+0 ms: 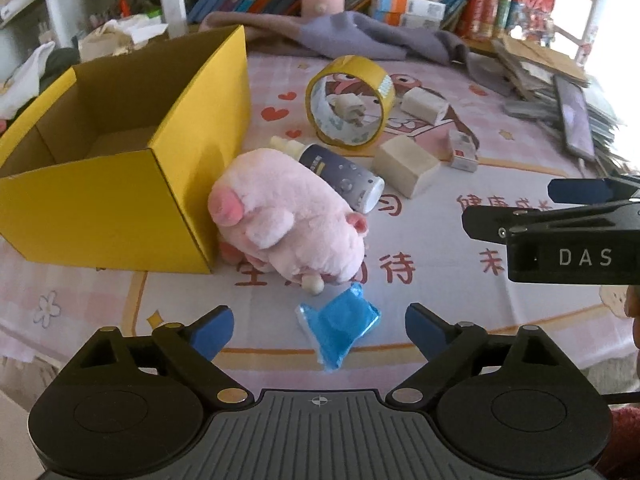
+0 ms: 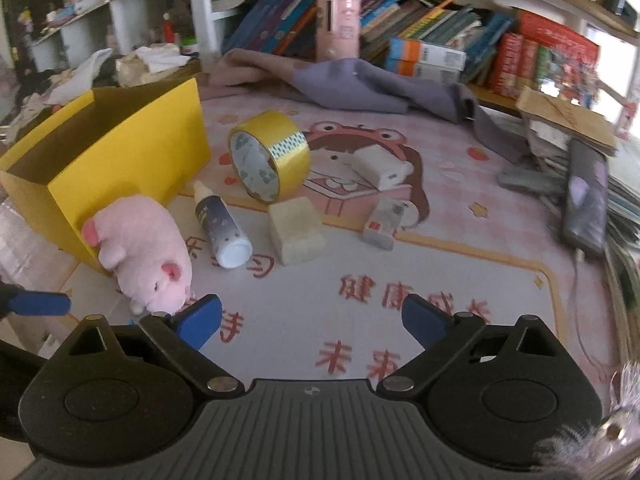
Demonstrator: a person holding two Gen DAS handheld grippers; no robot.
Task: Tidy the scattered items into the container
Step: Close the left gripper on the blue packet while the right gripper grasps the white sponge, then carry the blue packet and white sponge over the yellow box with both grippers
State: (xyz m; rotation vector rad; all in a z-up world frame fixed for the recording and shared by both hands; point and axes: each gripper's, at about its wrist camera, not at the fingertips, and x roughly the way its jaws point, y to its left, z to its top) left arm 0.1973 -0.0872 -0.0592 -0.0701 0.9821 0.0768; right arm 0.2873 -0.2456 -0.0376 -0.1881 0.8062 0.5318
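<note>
Left hand-held gripper (image 1: 319,330) released, straddling blue packet (image 1: 338,326) for pickup; right hand-held gripper (image 2: 311,322) released, empty; yellow box (image 1: 120,168) awaits items.

A work surface covered by a pink checked cloth (image 2: 460,280) printed with a cartoon figure and red characters. Along the far side, white shelving (image 2: 208,8) holds slanted rows of books (image 2: 420,20), with a rumpled grey-purple cloth (image 2: 360,84) lying before them. At the right, a stack of papers and cardboard (image 2: 568,120). Bright daylight enters from the far right.
</note>
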